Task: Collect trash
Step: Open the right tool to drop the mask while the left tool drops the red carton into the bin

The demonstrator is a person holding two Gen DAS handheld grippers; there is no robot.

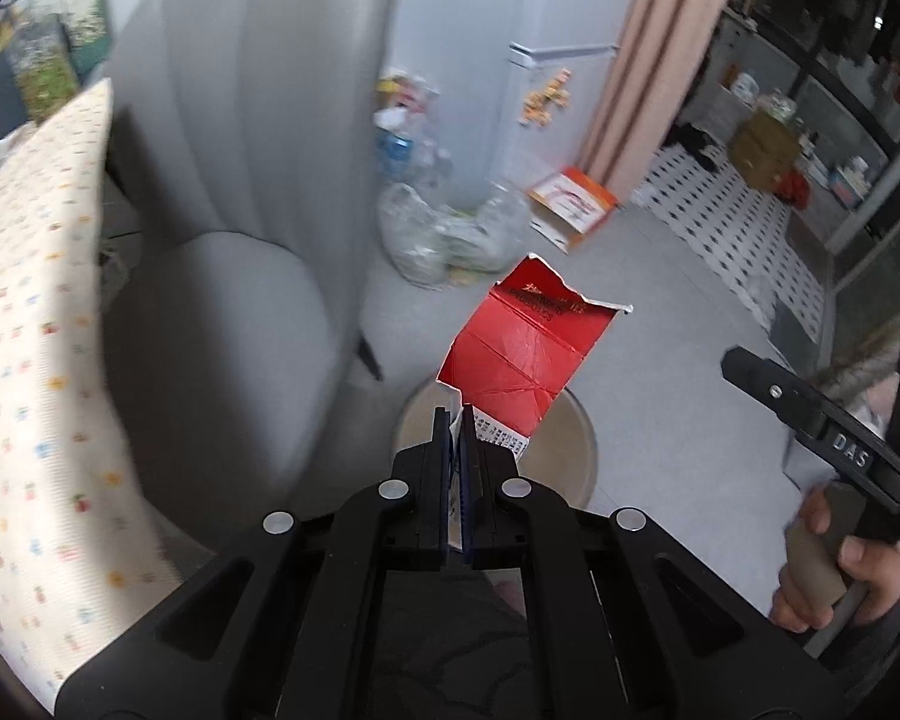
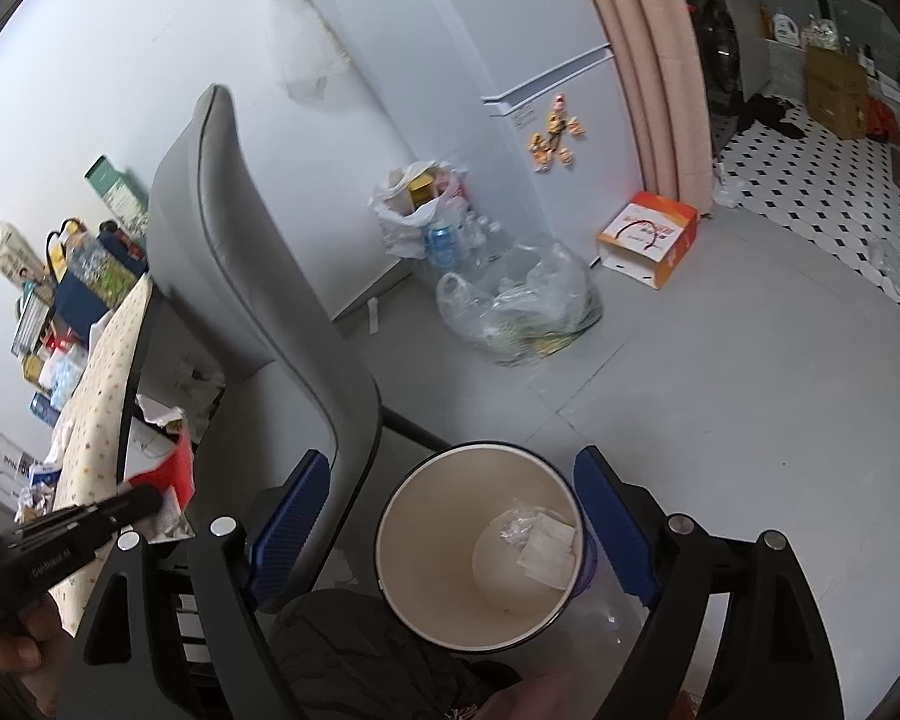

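Note:
My left gripper (image 1: pixel 457 420) is shut on a torn red carton (image 1: pixel 525 348) and holds it in the air above a round cream bin (image 1: pixel 570 450) on the floor. In the right wrist view the bin (image 2: pixel 426 528) stands on the floor below my open, empty right gripper (image 2: pixel 453 486), between its blue fingers (image 2: pixel 615 528). Crumpled plastic and paper scraps (image 2: pixel 537 540) lie at the bin's bottom. The left gripper (image 2: pixel 144 501) with the red carton (image 2: pixel 177 468) shows at the left of that view. The right gripper's body (image 1: pixel 834 438) shows at the right of the left wrist view.
A grey upholstered chair (image 2: pixel 258 276) stands just left of the bin. A table with a patterned cloth (image 1: pixel 36 330) is further left. A clear plastic bag (image 2: pixel 522 306), a white bag of trash (image 2: pixel 414 204) and an orange-white box (image 2: pixel 648 240) sit by the fridge (image 2: pixel 558 90).

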